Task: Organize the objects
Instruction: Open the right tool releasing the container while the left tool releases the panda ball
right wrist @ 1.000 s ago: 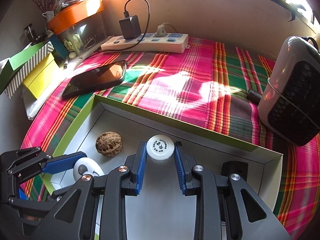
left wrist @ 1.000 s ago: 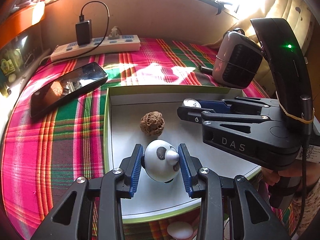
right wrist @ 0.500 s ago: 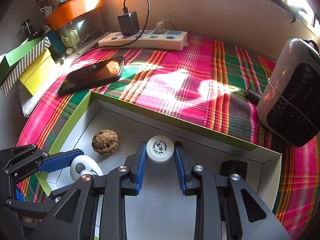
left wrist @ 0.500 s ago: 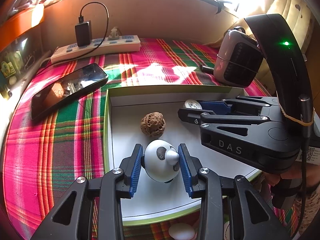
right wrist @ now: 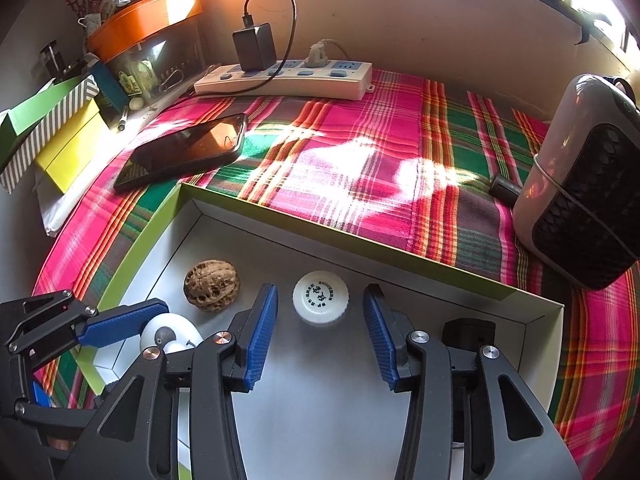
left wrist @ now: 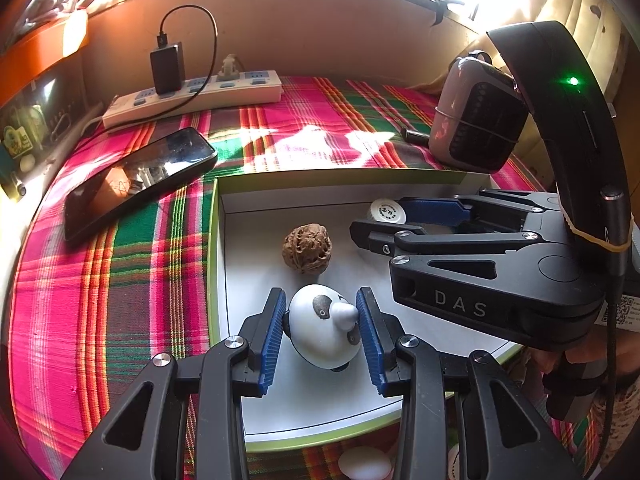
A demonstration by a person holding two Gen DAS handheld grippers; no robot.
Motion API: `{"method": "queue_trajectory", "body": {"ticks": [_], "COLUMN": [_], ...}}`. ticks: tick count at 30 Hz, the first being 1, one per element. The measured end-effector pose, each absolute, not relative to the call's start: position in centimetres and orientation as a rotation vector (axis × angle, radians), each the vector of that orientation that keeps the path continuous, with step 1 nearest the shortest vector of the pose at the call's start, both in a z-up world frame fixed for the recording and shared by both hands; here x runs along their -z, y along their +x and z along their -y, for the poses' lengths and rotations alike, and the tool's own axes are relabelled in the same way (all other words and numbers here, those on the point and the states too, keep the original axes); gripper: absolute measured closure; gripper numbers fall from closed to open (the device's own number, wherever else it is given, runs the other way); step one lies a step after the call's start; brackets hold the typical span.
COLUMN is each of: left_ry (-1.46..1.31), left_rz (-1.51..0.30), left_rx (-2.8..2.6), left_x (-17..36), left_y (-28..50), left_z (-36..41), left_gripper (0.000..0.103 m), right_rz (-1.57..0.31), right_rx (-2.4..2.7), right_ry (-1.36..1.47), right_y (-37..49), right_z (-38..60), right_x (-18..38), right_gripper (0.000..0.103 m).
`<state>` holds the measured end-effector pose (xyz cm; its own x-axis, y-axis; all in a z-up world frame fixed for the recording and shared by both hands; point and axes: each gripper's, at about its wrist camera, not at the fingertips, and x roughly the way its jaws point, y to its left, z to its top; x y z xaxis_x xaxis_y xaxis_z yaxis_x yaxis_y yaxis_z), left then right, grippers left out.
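The cloth (right wrist: 360,152) was plaid in pink, green and orange. The box (right wrist: 280,220) was white with a lime-green rim, the walnut (right wrist: 211,285) brown, the cap (right wrist: 320,297) white with dark print, the phone (right wrist: 184,150) black.

"DAS" in raised pale capitals on the side of the black plastic right gripper (left wrist: 376,222), readable in the left wrist view only. The small round white plastic cap (right wrist: 320,297) lying in the white box with the green rim (right wrist: 160,216) carries dark print: a ring of tiny characters around two larger ones in the middle, too small to read in either view. A white sticker with a QR code (left wrist: 624,312) sits at the right edge of the left wrist view, on the right gripper's body; its text is illegible. A green-and-white label (right wrist: 130,80) on the dark glass container with the orange lid is also unreadable.
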<state>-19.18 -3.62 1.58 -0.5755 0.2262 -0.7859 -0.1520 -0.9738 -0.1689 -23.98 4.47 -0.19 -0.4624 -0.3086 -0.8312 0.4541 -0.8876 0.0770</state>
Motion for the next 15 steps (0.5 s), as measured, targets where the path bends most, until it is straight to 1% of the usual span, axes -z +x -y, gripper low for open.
{"method": "queue_trajectory", "body": {"ticks": [9,11,15], "left_ry": [-1.321,-1.317,-1.315], "left_rz": [0.131,0.127,0.123], "left_rx": [-2.611,-2.611,-2.624], "left_x": [-1.7,-1.7,-2.0], "left_y": [-19.1,-19.0,-18.7], "left_z": [3.5,3.6,3.9], "left_gripper": [0.066,0.063,0.060], "right_rz": [-0.221,-0.220,-0.224], "right_rx": [2.388,2.394,2.421], "right_ry": [1.271,1.262,1.242], "right_y": [-23.3,-23.0,-22.5], "right_z": [-4.6,-4.6,-4.7], "right_x": [-0.5,-0.7,-1.2], "right_gripper": [0.052,0.051,0.050]}}
